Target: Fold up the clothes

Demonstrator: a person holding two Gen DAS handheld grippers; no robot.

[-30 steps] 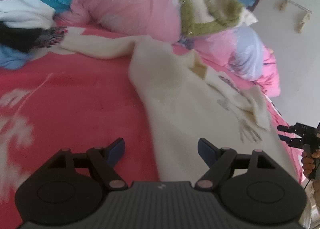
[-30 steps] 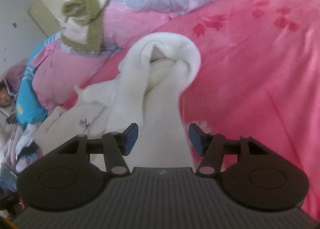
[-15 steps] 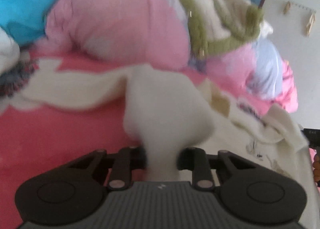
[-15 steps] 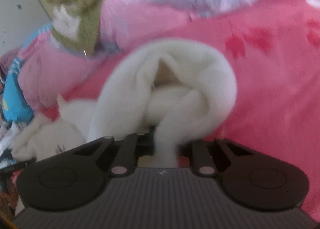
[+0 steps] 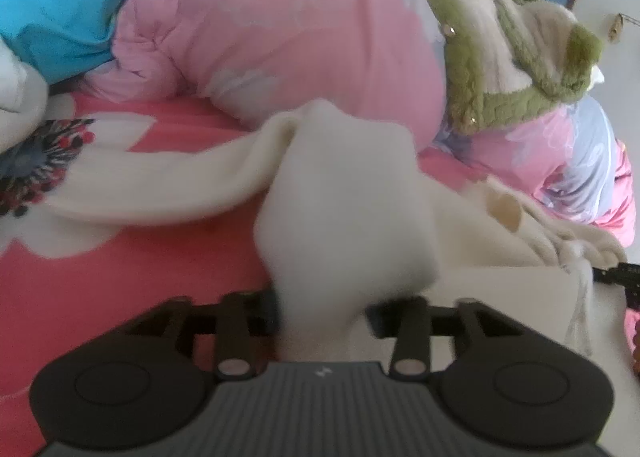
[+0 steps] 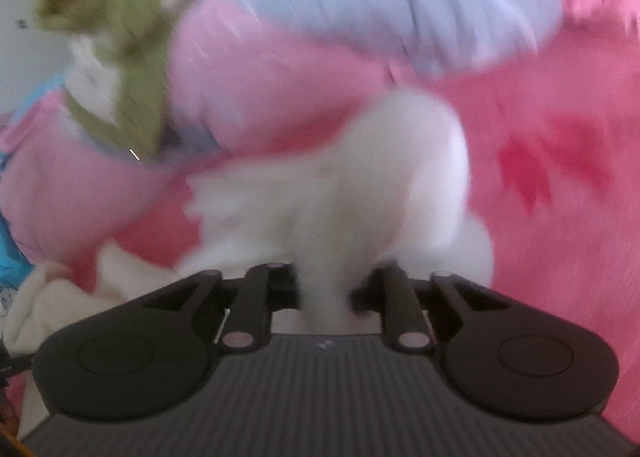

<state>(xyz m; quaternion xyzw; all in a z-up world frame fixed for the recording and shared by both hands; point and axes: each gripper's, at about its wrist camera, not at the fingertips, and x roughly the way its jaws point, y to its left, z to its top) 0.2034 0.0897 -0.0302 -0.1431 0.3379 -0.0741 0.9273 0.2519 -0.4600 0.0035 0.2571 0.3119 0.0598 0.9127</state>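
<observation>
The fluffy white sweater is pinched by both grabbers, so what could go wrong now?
The left gripper and right gripper each pinch only a small bunch of the cream sweater, so it might slip free. Its loose sleeve trails on the pink bedspread and could fold crooked.

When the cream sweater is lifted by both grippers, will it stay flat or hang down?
Probably it will hang down: the cream sweater already bunches softly where the left gripper pinches it. Its sleeve trails loosely on the bed, so it may drag. It looks fluffy at the right gripper, so likely not slippery.
</observation>
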